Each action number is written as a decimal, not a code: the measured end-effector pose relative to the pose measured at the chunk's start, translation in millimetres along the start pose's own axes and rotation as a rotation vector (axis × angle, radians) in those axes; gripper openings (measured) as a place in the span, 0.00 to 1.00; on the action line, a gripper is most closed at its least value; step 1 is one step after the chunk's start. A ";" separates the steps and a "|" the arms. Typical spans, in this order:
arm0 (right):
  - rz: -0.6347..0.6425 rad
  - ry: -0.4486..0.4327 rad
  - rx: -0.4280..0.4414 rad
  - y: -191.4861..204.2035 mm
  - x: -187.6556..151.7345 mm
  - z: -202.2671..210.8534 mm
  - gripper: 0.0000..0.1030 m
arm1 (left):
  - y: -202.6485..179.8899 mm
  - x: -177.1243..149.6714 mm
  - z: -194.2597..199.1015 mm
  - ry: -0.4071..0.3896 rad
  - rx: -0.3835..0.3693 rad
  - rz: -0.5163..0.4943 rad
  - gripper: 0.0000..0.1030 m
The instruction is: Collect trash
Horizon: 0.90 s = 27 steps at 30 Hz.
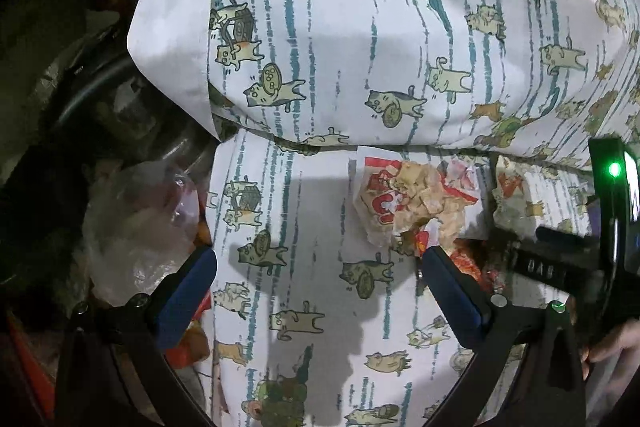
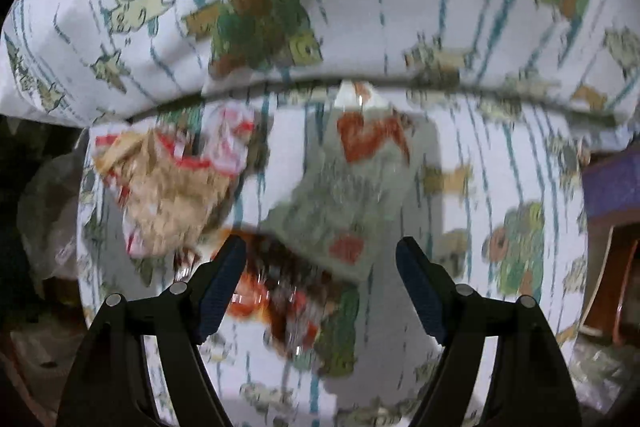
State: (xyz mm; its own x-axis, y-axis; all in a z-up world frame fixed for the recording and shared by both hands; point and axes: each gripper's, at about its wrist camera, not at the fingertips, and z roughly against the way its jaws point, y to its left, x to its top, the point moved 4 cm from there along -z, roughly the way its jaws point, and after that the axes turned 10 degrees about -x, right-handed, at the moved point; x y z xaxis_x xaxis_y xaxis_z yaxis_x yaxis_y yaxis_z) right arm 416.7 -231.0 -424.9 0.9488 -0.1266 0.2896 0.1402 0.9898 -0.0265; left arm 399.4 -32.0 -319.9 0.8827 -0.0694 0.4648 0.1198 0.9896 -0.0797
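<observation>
Progress: nothing collected yet, by my reckoning; every scrap lies loose on the cat-print bedsheet [image 1: 320,211], below one pillow [image 1: 360,39].

Left tongs [image 1: 320,267]: spread wide, holding nothing, over bare sheet just left of the trash.
Right tongs [image 2: 320,259]: likewise parted and empty, hovering over the pile.

Trash, counted:
- one crumpled red-and-white paper wrapper [image 2: 168,195], left of the group;
- one grey-green packet [image 2: 344,203], centre;
- one dark red foil wrapper [image 2: 276,291], nearest my right fingers, possibly more than one piece given the blur.

Off the bed's left edge: one clear plastic bag [image 1: 136,227].
</observation>
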 end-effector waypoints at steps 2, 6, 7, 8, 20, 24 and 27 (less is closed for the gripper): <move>0.004 0.008 -0.008 4.6 2.0 -6.3 0.74 | -0.4 0.3 -2.7 0.019 -0.026 0.006 1.00; 0.023 0.006 -0.067 15.0 2.9 -17.2 0.72 | 1.4 2.5 -4.3 0.027 -0.072 0.054 1.00; 0.029 0.009 -0.084 17.1 3.3 -19.7 0.70 | 1.3 3.7 -3.8 0.023 -0.070 0.055 1.00; 0.039 0.025 -0.105 19.5 2.2 -21.5 0.62 | 0.9 4.9 -2.6 0.020 -0.067 0.055 1.00; 0.047 -0.034 0.039 13.7 -5.2 38.0 0.01 | 2.8 9.0 7.0 -0.007 -0.077 0.062 1.00; 0.070 -0.015 0.195 2.6 -19.4 68.8 0.00 | 0.3 7.9 11.2 -0.017 -0.069 0.040 1.00; 0.037 0.009 0.316 -16.2 -29.8 81.3 0.00 | -0.1 6.9 13.9 -0.029 -0.056 0.028 1.00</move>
State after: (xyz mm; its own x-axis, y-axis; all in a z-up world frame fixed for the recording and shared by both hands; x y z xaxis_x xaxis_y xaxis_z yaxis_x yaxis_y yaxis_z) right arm 363.1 -237.9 -355.3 0.9542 -0.0897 0.2854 0.0122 0.9649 0.2623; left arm 399.1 -30.9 -304.4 0.8727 -0.0368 0.4869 0.1206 0.9825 -0.1420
